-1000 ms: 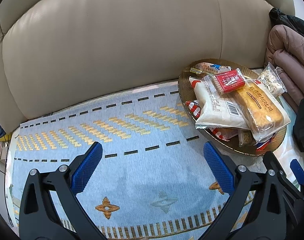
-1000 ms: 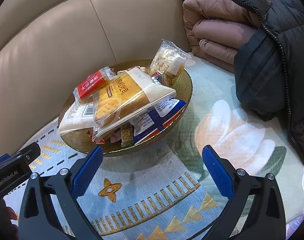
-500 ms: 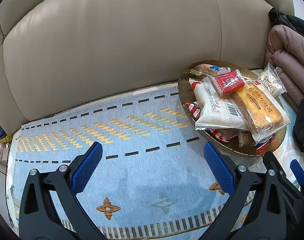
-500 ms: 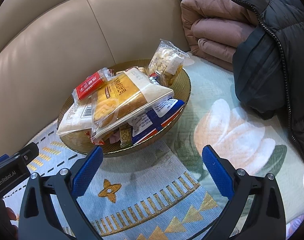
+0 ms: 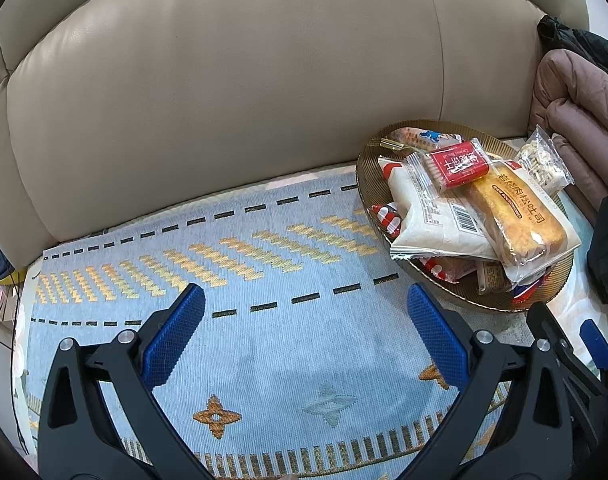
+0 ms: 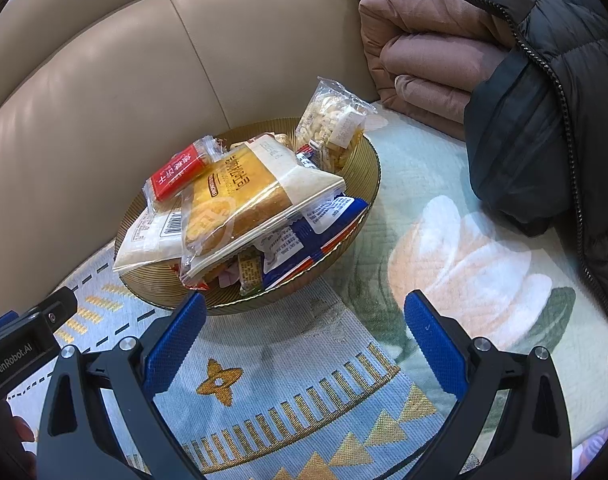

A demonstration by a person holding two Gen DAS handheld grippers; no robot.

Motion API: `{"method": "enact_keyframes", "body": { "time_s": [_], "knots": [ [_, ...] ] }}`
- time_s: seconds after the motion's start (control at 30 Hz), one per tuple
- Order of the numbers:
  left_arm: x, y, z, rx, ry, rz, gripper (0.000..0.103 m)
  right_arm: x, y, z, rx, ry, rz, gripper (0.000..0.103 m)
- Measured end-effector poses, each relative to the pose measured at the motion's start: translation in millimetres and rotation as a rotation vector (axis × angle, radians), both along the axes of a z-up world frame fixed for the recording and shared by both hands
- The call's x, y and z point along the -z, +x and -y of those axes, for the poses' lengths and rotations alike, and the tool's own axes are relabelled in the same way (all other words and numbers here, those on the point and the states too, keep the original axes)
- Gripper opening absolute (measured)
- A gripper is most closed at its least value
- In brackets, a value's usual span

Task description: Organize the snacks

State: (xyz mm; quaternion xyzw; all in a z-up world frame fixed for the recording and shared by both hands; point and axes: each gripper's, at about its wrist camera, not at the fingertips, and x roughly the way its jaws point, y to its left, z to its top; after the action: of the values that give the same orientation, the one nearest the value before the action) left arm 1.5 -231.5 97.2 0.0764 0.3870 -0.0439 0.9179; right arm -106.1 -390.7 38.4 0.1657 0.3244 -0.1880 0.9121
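The snacks were all piled in a round, ribbed, amber-gold glass bowl (image 6: 346,236) that sat on the sofa seat, right up near the beige leather backrest (image 5: 231,96). On top of the heap lay a long clear-wrapped loaf of golden bread (image 6: 239,196), with a small red biscuit packet (image 6: 179,171) resting partly on its far end. Under those was a white wrapped bun with a barcode (image 5: 428,216), and a blue, white and red packet (image 6: 312,236) poked out over the near rim. A clear bag of pale puffed bits (image 6: 336,128) stood tilted against the far side of the bowl, sticking up above the rim.

The bowl sat partly on a light blue woven mat with gold zigzags and black dashes (image 5: 239,280), which lay over a pale floral blanket (image 6: 464,264).

The left hand-held gripper (image 5: 304,330) hovered over the mat with its blue-padded jaws spread wide and nothing between them, the bowl off to its right. The right hand-held gripper (image 6: 304,336) was spread wide too and empty, its left pad just in front of the bowl's near rim.

Off to the right were a folded dusty-pink puffer quilt (image 6: 432,48) and a black puffer jacket (image 6: 552,112) draped against it.
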Motion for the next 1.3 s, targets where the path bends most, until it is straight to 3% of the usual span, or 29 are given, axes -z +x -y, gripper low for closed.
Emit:
{"method": "enact_keyframes", "body": {
  "time_s": [1.3],
  "knots": [
    [2.2,-0.7,0.2,0.025,0.021,0.009,0.1,1.6,2.5,-2.2,-0.008,0.004,-0.01,0.098]
  ]
}}
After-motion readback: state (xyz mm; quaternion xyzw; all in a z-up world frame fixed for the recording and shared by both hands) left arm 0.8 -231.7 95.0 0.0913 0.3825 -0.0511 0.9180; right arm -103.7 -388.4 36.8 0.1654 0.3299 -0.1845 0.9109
